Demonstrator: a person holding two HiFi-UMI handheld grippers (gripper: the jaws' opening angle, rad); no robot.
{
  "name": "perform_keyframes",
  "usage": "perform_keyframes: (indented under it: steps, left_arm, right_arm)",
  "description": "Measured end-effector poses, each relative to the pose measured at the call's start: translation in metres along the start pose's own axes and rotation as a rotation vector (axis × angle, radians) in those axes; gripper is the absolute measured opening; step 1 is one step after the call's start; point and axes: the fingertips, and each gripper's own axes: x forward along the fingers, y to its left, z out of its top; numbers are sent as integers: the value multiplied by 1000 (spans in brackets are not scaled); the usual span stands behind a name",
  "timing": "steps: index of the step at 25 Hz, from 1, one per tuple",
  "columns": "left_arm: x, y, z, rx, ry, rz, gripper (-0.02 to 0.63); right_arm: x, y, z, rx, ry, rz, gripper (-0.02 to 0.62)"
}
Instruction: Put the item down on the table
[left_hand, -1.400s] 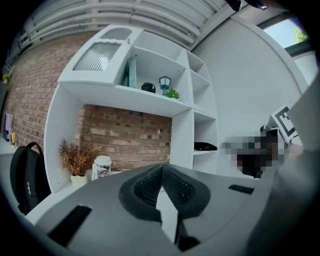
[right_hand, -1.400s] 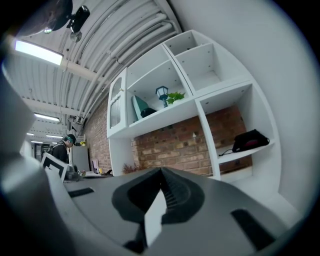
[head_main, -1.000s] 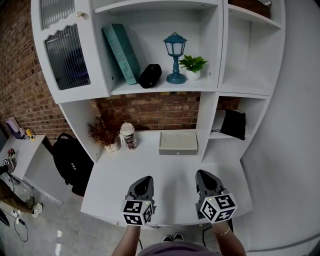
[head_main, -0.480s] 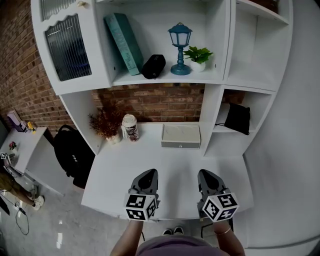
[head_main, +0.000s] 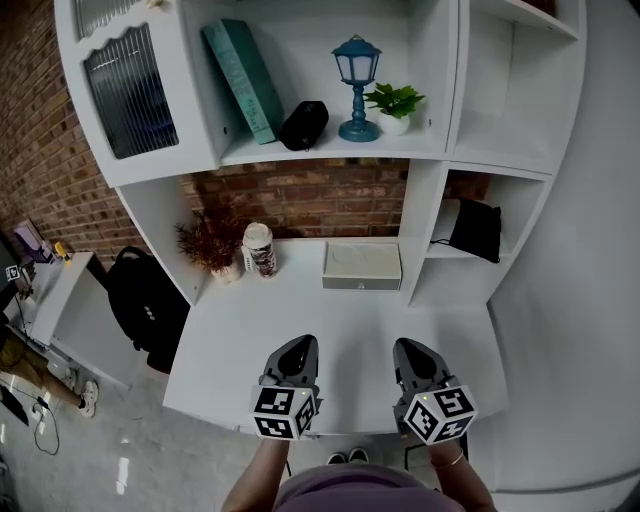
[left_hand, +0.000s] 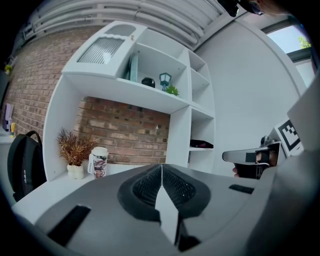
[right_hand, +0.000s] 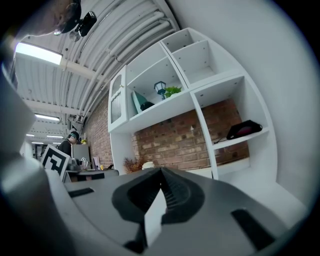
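My left gripper (head_main: 297, 346) and right gripper (head_main: 409, 348) hover side by side over the front edge of the white desk (head_main: 345, 325). Both are shut, and nothing is held in either. In the left gripper view the left gripper (left_hand: 161, 166) has its ribbed pads pressed together, and the right gripper (left_hand: 254, 156) shows at the right. The right gripper view shows the right gripper (right_hand: 161, 170) with its jaws closed on nothing. On the upper shelf stand a teal book (head_main: 241, 77), a black pouch (head_main: 303, 124), a blue lantern (head_main: 356, 86) and a small green plant (head_main: 394, 104).
At the back of the desk are a dried plant in a white pot (head_main: 214, 247), a patterned cup with a lid (head_main: 259, 249) and a pale flat box (head_main: 361, 265). A black bag (head_main: 474, 229) lies in the right cubby. A black backpack (head_main: 140, 310) stands on the floor at left.
Both grippers stay shut and keep nearly the same place over the desk's front edge. The head view has shifted slightly.
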Motion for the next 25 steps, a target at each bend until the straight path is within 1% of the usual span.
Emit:
perform_keyframes:
  steps: [4, 11, 19, 25]
  left_arm:
    - [0, -3, -4, -6, 13, -11, 3]
    - [3, -1, -6, -9, 20, 2, 3]
    - [4, 4, -5, -10, 19, 21, 3]
    - [6, 4, -7, -12, 18, 27, 3]
  right_arm:
    - [-2, -3, -2, 18, -1, -8, -6]
    - [1, -10, -4, 25, 8, -12, -6]
    - [3, -14, 1, -2, 14, -21, -8]
    - [6, -15, 3, -23, 13, -10, -8]
